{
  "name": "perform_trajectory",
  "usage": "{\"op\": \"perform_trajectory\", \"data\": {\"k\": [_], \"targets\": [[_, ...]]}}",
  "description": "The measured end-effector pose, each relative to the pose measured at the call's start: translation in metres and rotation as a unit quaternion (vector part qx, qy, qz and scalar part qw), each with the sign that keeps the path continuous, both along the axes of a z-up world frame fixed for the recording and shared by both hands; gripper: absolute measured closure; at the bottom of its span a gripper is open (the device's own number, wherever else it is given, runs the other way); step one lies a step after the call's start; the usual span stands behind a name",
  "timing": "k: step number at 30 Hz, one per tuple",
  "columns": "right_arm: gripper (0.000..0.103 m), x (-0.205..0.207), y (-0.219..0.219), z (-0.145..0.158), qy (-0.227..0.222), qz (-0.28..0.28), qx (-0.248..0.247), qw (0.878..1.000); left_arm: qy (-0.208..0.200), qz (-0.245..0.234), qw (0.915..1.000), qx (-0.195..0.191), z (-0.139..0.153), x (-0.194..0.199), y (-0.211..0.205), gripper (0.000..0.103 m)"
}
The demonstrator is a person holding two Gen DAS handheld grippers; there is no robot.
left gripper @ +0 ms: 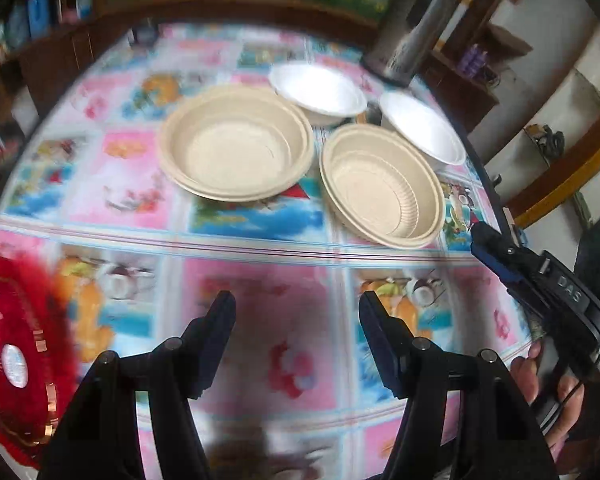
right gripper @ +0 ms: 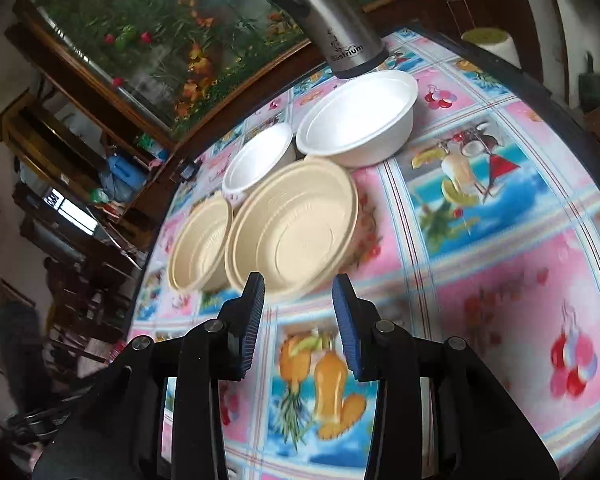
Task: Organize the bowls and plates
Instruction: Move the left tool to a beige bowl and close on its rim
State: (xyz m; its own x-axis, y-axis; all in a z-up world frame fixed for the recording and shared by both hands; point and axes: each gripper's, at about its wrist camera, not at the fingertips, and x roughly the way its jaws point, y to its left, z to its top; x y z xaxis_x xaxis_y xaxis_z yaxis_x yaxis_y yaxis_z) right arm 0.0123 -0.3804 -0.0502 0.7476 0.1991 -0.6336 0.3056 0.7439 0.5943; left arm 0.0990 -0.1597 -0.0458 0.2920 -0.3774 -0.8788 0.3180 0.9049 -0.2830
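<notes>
Two round tan plates (left gripper: 236, 142) (left gripper: 382, 186) with ribbed sides sit side by side near the counter's (left gripper: 260, 320) far edge, two smooth white bowls (left gripper: 318, 90) (left gripper: 422, 128) just behind them. A shiny metal kettle (right gripper: 324, 16) stands at that edge. The left hand-held gripper (left gripper: 296, 304) and right hand-held gripper (right gripper: 299, 286) are spread apart, holding nothing.

A: The beige bowls (right gripper: 296, 228) are looking matt and fibrous, like moulded pulp; the white bowls (right gripper: 356, 120) are showing a smooth foam-like finish.

B: The tablecloth (right gripper: 500, 240) is reading as glossy printed plastic. At top centre, the flask (right gripper: 332, 20) is showing brushed metal.
</notes>
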Motion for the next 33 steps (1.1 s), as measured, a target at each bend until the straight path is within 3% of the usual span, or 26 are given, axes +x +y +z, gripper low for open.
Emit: {"op": "perform_trajectory", "data": {"k": [2, 6, 12, 14, 16, 18, 24, 33], "targets": [[0.068, 0.013, -0.014, 0.000, 0.017, 0.000, 0.016, 1.000, 0.032, 0.013, 0.9992, -0.019, -0.004, 0.013, -0.006, 0.039], [0.068, 0.032, -0.031, -0.007, 0.039, 0.006, 0.023, 0.999, 0.058, 0.042, 0.9965, -0.043, -0.005, 0.032, -0.013, 0.039], [0.068, 0.042, -0.054, -0.018, 0.034, -0.003, 0.048, 0.998, 0.086, 0.067, 0.9926, -0.053, -0.014, 0.053, -0.021, 0.039], [0.065, 0.046, -0.059, -0.022, 0.025, 0.007, 0.061, 0.998, 0.092, 0.077, 0.9913, -0.055, -0.018, 0.056, -0.021, 0.039], [0.054, 0.050, -0.063, -0.027, 0.023, 0.012, 0.076, 0.997, 0.099, 0.083, 0.9897, -0.062, -0.021, 0.059, -0.021, 0.039], [0.054, 0.051, -0.063, -0.030, 0.015, 0.014, 0.084, 0.996, 0.105, 0.087, 0.9882, -0.070, -0.023, 0.062, -0.023, 0.039], [0.054, 0.056, -0.065, -0.042, 0.024, 0.030, 0.108, 0.993, 0.108, 0.088, 0.9862, -0.091, -0.025, 0.066, -0.034, 0.039], [0.054, 0.063, -0.060, -0.048, 0.023, 0.035, 0.124, 0.991, 0.091, 0.096, 0.9880, -0.080, -0.029, 0.072, -0.047, 0.039]]}}
